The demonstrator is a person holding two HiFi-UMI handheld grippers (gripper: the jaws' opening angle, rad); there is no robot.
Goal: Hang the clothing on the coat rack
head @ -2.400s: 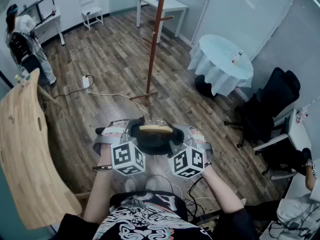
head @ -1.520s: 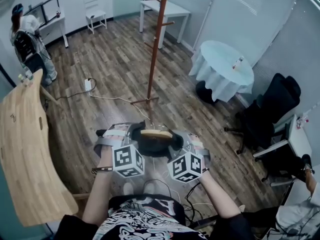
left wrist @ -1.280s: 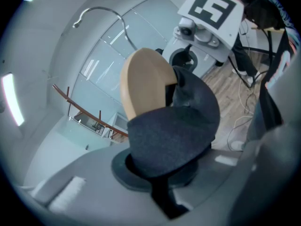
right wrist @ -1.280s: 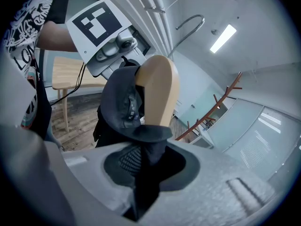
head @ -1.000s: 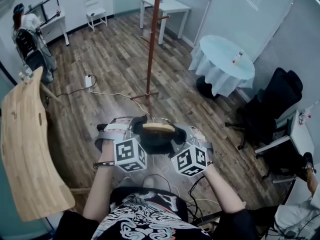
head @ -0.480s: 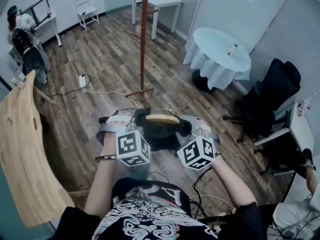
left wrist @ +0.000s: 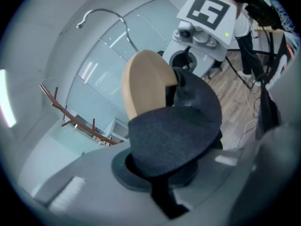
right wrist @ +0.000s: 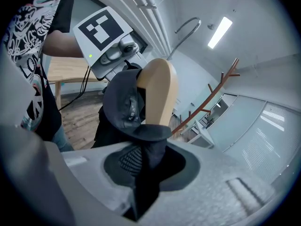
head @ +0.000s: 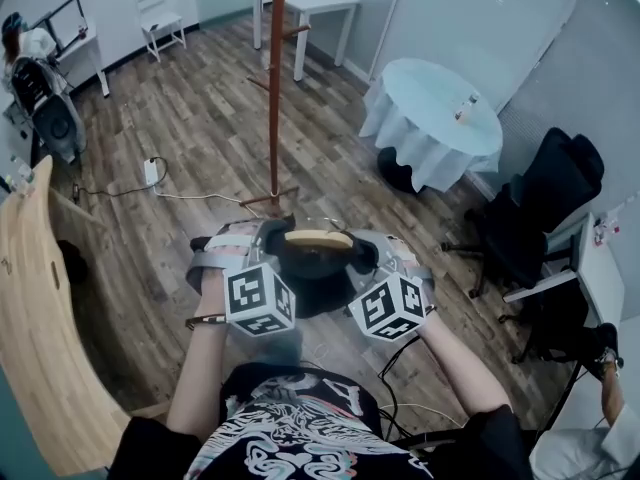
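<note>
Ahead of the person's chest, over the wood floor (head: 200,118), a dark garment (head: 315,278) is hanging on a pale wooden hanger (head: 318,238), well apart from the reddish-brown coat rack (head: 275,88) standing further out on the planks. The left gripper (head: 270,253) is pinching one shoulder of the cloth, its jaws pressing tight together on the dark fabric. The right gripper (head: 365,260) is clamping the other shoulder, its jaws biting a thicker fold of the same cloth. The hanger's metal hook (left wrist: 108,15) is curving free above the wood in both gripper views, touching nothing. A small patch of white print (right wrist: 133,108) is showing inside the garment's collar, too small to read. White lettering on the person's black printed shirt (right wrist: 30,65) is running off the edge, so no whole word is coming through. The marker cubes (head: 258,300) are showing black-and-white square patterns. Off to the right, a round tabletop (head: 420,93) draped in white cloth is carrying a small bottle (head: 462,108) whose label is illegible.
</note>
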